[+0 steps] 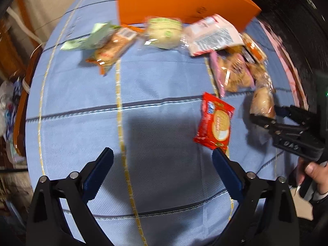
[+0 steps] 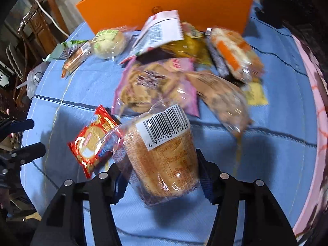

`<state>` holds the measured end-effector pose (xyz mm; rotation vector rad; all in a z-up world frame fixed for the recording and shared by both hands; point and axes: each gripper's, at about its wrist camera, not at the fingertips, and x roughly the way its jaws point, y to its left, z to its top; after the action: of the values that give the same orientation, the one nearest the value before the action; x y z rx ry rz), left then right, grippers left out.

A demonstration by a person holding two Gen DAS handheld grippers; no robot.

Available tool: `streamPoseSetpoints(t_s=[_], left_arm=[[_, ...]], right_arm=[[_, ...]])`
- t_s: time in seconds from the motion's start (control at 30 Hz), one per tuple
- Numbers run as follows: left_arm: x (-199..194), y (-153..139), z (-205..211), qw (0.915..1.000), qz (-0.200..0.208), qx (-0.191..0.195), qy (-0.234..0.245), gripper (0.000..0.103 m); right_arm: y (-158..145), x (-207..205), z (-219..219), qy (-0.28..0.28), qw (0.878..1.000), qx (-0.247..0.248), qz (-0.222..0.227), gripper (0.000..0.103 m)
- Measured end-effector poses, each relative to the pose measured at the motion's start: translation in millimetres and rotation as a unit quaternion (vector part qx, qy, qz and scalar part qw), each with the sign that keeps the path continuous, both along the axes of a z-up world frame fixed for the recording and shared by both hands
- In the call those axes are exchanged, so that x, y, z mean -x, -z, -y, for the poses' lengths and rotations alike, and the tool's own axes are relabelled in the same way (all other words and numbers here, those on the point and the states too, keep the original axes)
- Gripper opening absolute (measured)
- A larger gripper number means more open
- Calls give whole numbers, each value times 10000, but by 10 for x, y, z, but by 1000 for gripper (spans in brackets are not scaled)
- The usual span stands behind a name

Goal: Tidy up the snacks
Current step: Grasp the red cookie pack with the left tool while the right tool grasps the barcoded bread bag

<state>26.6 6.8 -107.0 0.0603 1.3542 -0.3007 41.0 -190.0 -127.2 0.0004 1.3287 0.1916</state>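
Far left on the blue tablecloth (image 1: 155, 86): green pouch (image 1: 86, 39) and an orange-trimmed pastry pack (image 1: 110, 49), touching, well clear of everything else. Next along, round pale bun (image 1: 164, 32) just in front of the orange box (image 1: 174, 2). Centre foreground, left gripper (image 1: 162, 168) spread wide over bare cloth, nothing between the blue pads. Just ahead of its right-hand finger, red biscuit packet (image 1: 214, 126), flat and slick — light, brittle inside, best pinched across the short edges, gently.

Further right, the main heap: pink-and-white bag (image 2: 160, 30), pink-edged cracker bag (image 2: 155, 82), more wrapped pastries piled loosely.

Right gripper (image 2: 162, 174) closed partway around the barcoded bread pack (image 2: 164, 160), fingers bracketing both sides, film crumpling at the left one. Appears gripped, though firm pad contact hard to confirm through the wrapper. Soft, airy loaf in slippery clear film: squashes easily, likely to slide if only the film is caught. Better hold across the loaf's middle, light pressure, not by the loose wrapper end.
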Motion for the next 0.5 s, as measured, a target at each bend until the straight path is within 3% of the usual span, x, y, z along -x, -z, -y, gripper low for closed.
streamPoseSetpoints(t_s=[0.5], left_arm=[[-97, 181, 685, 9960, -191, -13, 873, 95]], right_arm=[[125, 191, 388, 532, 9979, -345, -122, 60]])
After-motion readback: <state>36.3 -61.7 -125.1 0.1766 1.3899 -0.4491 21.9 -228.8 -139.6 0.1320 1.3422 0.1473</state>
